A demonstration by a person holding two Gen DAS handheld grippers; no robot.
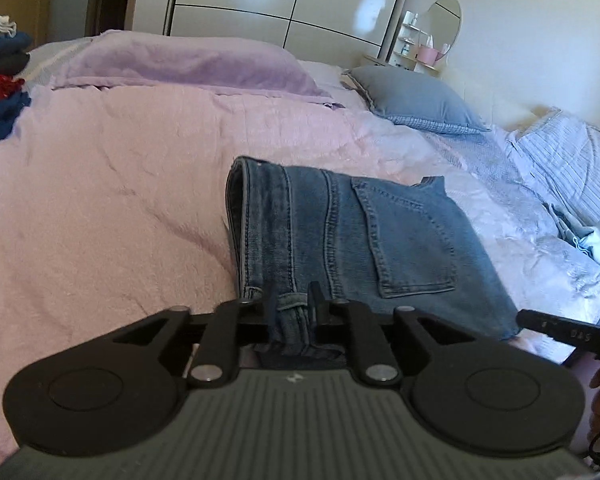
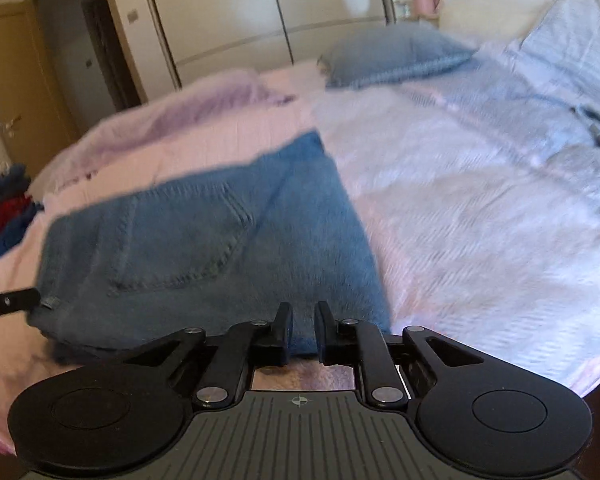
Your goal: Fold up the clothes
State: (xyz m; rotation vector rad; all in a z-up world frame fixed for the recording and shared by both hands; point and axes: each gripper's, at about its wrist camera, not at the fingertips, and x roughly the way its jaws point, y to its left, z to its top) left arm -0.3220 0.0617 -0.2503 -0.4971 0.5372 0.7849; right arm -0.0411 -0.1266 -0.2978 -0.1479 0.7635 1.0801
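The folded blue denim jeans (image 1: 340, 240) lie mid-frame on the pink bedspread (image 1: 100, 200); the left gripper (image 1: 294, 312) pinches their near edge. The right gripper (image 2: 302, 328) stands narrowly parted, apparently empty (blurred). Folded clothes (image 1: 0, 92) sit stacked upper left.

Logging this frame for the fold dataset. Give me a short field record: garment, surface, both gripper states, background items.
garment: folded blue jeans, back pocket facing up
surface: pink bedspread on a bed
left hand-held gripper: shut on the jeans' near edge
right hand-held gripper: narrow gap between fingers, at the jeans' near edge; grip unclear, view blurred
background: blue pillow, purple blanket, stacked clothes far left
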